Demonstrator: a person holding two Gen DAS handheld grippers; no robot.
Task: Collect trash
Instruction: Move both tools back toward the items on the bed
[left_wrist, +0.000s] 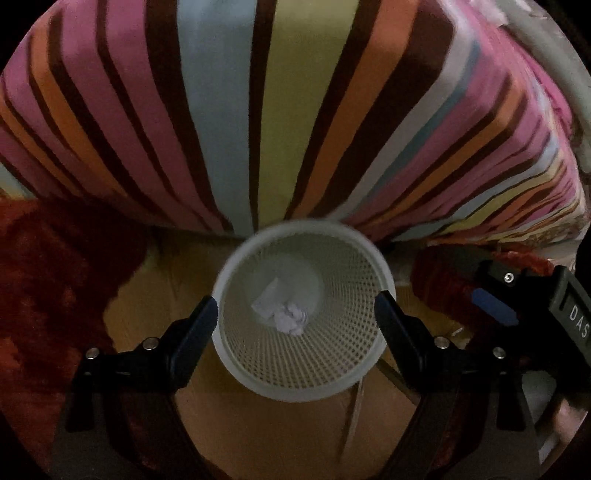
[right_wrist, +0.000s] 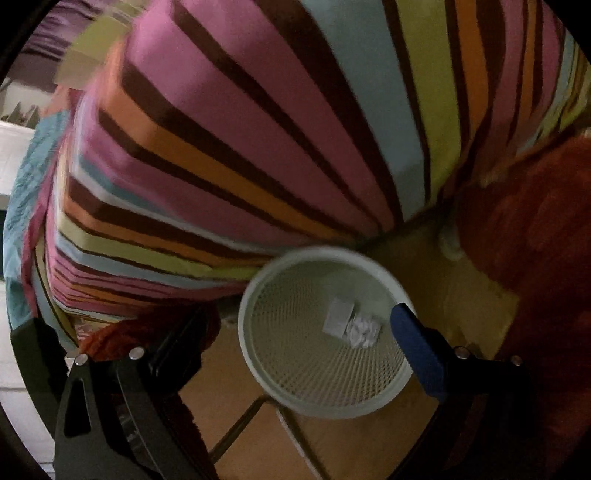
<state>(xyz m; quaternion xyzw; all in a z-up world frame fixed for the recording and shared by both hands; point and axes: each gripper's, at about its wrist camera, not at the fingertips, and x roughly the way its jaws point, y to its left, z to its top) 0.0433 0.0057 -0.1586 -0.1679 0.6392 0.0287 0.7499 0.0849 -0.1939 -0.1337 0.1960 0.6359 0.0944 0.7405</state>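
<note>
The bed (left_wrist: 295, 110) fills most of what I see, a thick rounded block under a smooth sheet of long stripes in pink, brown, orange, pale blue and yellow-green. Beside it lies a shaggy red rug (left_wrist: 48, 280), deep-piled and soft-edged, on a flat tan floor (left_wrist: 280, 435). On that floor, close against the bed, stands my bin (left_wrist: 306, 384), a round pale plastic basket with a plain thick rim and walls of fine open mesh that taper to a solid base. My left gripper (left_wrist: 295, 317) hangs above it, its black jaws spread wide with nothing in them. My right gripper (right_wrist: 299, 325), one finger black, one with a blue pad, is also spread and bare. At the bottom of the bin lie a flat paper slip (right_wrist: 338, 316) and a crumpled white wad (right_wrist: 364, 332), touching.
</note>
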